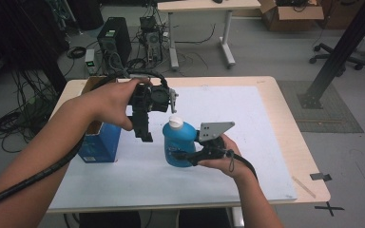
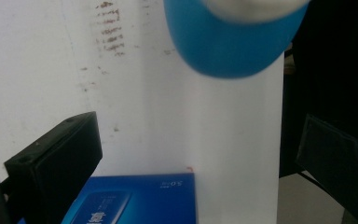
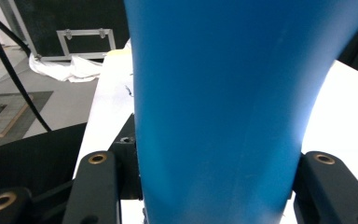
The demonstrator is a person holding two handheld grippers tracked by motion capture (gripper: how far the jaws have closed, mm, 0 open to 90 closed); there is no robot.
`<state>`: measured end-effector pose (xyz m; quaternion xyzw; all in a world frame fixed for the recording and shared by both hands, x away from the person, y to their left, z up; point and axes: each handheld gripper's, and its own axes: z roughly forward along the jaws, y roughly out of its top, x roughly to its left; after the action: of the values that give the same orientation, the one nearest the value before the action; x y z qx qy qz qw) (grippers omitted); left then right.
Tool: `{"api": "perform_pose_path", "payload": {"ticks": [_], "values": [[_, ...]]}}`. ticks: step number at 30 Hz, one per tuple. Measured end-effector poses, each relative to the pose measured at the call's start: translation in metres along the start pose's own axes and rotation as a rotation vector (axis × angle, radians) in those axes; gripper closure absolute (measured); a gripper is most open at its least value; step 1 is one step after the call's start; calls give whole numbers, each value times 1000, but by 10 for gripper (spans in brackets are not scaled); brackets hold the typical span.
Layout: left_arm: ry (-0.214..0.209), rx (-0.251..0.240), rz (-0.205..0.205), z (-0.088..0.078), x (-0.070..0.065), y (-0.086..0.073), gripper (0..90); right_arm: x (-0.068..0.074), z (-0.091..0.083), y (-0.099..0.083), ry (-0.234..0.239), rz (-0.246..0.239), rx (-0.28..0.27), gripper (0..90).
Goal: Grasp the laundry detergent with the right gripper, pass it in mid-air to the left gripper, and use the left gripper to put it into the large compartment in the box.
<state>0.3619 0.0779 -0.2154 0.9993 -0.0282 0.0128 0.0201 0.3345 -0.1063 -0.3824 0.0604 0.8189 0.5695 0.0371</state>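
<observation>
1. The blue bottle (image 1: pixel 179 145) with its white cap (image 1: pixel 175 122) stands upright near the middle of the white mat (image 1: pixel 247 142). I judge it is kept vertical so the cap faces up for the other tool.
2. The right gripper (image 1: pixel 190 154) comes in from the bottle's 3 o'clock. In the right gripper view the blue body (image 3: pixel 223 107) sits squeezed between its two black jaws, so they are clamped firmly on the bottle's lower half. A low grip probably steadies it and leaves the cap free.
3. The left gripper (image 1: pixel 145 135) hangs at the bottle's 10 o'clock, pointing down, just beside the cap but apart from it. In the left gripper view its jaws stand wide with nothing between them, and the capped bottle top (image 2: pixel 233 37) lies at 12 o'clock ahead, so I read it as lining up on the cap.
4. A blue carton (image 1: pixel 100 142) sits at the bottle's 9 o'clock on the mat's left edge, under the left forearm.
5. The wooden table (image 1: pixel 290 123) borders the mat; beyond it, at 12 o'clock, stands a computer tower (image 1: pixel 115 40) among floor cables.
</observation>
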Motion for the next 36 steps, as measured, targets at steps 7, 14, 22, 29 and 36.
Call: {"api": "perform_pose_path", "payload": {"ticks": [7, 14, 22, 29, 36], "values": [[-6, 3, 7, 2, -2, 2, 2, -2, 14, 2, 13, -6, -5, 454], [-13, -6, 8, 5, -2, 4, 2, -3, 25, 3, 28, -6, -5, 455], [-13, -4, 25, 6, -4, 10, 2, -4, 34, 7, 39, -4, 0, 454], [-10, -4, 39, 8, -5, 14, 2, -4, 39, 15, 41, -21, -5, 454], [-13, 3, 38, 13, -6, 14, 2, -4, 41, 17, 41, -32, -1, 454]]}}
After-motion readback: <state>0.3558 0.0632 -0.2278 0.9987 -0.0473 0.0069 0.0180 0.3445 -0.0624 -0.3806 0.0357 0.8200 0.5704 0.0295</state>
